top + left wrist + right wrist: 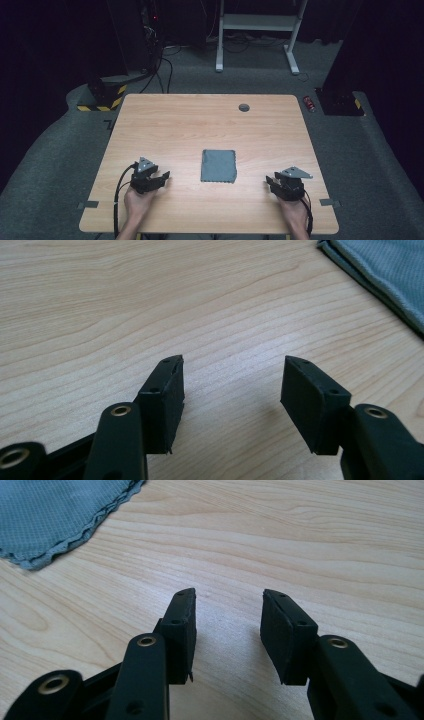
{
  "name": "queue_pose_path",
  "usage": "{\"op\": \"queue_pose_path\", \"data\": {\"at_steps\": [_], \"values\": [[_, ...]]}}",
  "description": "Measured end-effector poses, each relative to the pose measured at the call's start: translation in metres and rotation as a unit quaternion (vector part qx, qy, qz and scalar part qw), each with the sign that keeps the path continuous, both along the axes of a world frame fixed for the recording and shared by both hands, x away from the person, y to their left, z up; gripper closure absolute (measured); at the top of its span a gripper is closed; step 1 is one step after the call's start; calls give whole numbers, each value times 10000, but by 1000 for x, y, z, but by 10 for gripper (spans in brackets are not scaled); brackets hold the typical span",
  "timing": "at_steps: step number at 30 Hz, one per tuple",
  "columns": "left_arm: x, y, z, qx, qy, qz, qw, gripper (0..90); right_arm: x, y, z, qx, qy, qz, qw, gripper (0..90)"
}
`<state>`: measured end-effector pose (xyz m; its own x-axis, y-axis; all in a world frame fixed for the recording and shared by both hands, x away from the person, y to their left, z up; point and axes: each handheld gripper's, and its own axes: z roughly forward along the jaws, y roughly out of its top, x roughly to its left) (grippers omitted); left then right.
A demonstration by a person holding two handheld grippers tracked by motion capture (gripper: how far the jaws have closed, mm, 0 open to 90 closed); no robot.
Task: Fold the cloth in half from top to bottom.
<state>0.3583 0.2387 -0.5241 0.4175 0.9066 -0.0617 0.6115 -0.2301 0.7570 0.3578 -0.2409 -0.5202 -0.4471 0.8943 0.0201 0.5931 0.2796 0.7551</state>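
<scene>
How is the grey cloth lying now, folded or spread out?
Folded. The grey cloth lies flat as a neat square on the table, and stacked layered edges show at its corner in the right gripper view.

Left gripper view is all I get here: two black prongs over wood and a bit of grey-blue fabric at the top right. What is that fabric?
Observer: A folded grey cloth, roughly square, lying flat at the middle of the wooden table.
Operator: Is there another tool somewhere?
Observer: Yes. The right tool rests near the table's front edge on the cloth's other side, jaws apart, holding nothing.
Operator: Anything else on the table?
Observer: A small round grey disc near the far edge; I cannot tell what it is.
</scene>
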Motion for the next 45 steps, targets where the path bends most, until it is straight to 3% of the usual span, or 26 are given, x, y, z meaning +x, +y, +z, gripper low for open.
{"op": "queue_pose_path", "data": {"at_steps": [14,17,22,45], "values": [[-3,-4,-3,302,-136,25,9994,402,1,1,-2,-226,22,-19,9997,537],[-3,-5,-4,305,-128,-3,9995,372,2,1,-2,-219,46,1,9998,469],[-2,-7,-4,300,-94,-42,9995,334,4,1,-3,-224,63,-4,9997,430],[-2,-8,-4,287,-85,-50,9995,307,4,1,-3,-228,70,22,9997,411]]}}
